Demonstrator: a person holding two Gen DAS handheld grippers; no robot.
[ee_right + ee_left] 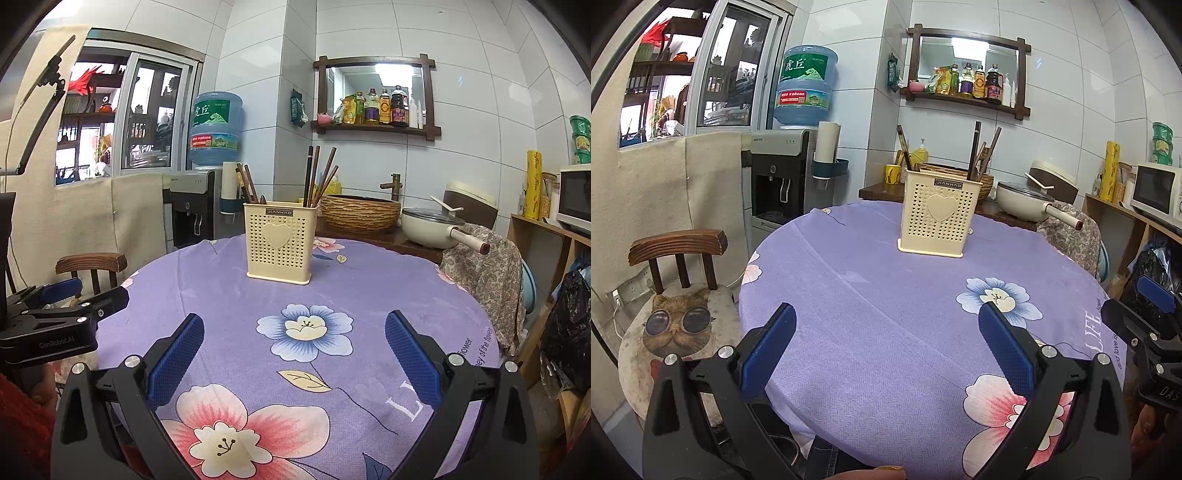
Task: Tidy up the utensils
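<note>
A cream perforated utensil holder (938, 218) with a heart on its front stands upright on the far half of the round table (879, 317); it also shows in the right wrist view (281, 242). Dark wooden chopsticks (977, 151) stand in it, in a left group and a right group (319, 175). My left gripper (886, 314) is open and empty, low over the near table edge. My right gripper (294, 325) is open and empty, over the near flowers. Each gripper shows at the side of the other's view.
The table wears a purple flowered cloth (332, 295). A wooden chair with a cat cushion (679, 317) stands at the left. A cloth-draped chair (487, 266) stands at the right. Behind the table are a woven basket (360, 212), a lidded pan (436, 223) and a water dispenser (783, 173).
</note>
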